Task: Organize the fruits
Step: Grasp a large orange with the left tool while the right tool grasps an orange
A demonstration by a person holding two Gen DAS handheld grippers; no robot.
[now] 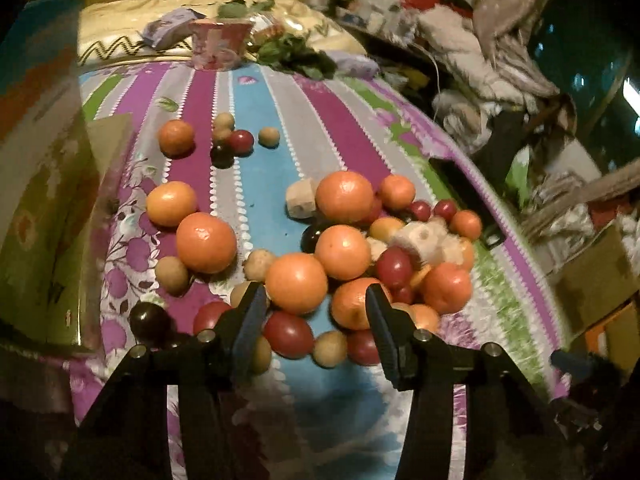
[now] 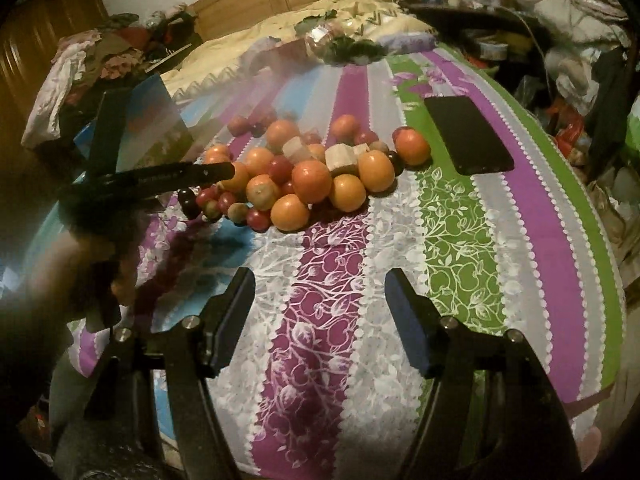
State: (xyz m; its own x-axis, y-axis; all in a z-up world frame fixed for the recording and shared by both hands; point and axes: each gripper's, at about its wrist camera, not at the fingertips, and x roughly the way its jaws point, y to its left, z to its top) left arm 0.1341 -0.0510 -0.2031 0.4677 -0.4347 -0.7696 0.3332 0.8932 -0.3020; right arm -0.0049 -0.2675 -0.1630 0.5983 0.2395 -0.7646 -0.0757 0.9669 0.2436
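A pile of fruit lies on the striped floral cloth (image 1: 260,112): oranges (image 1: 296,283), red plum-like fruits (image 1: 288,334), dark round ones (image 1: 149,320) and small tan ones (image 1: 330,348), with pale cut chunks (image 1: 420,240) among them. My left gripper (image 1: 316,312) hovers open just before the near oranges, nothing pressed between its pads. A few fruits lie apart at the far left (image 1: 176,137). In the right wrist view the same pile (image 2: 312,182) lies ahead, and one of the left gripper's fingers (image 2: 192,172) reaches over its left end. My right gripper (image 2: 320,284) is open over bare cloth.
A black phone (image 2: 468,136) lies right of the pile. A coloured box (image 1: 40,220) stands at the left edge. A pink cup (image 1: 220,44) and leafy greens (image 1: 296,56) sit at the far end. Clothes and clutter (image 1: 480,64) crowd the right side.
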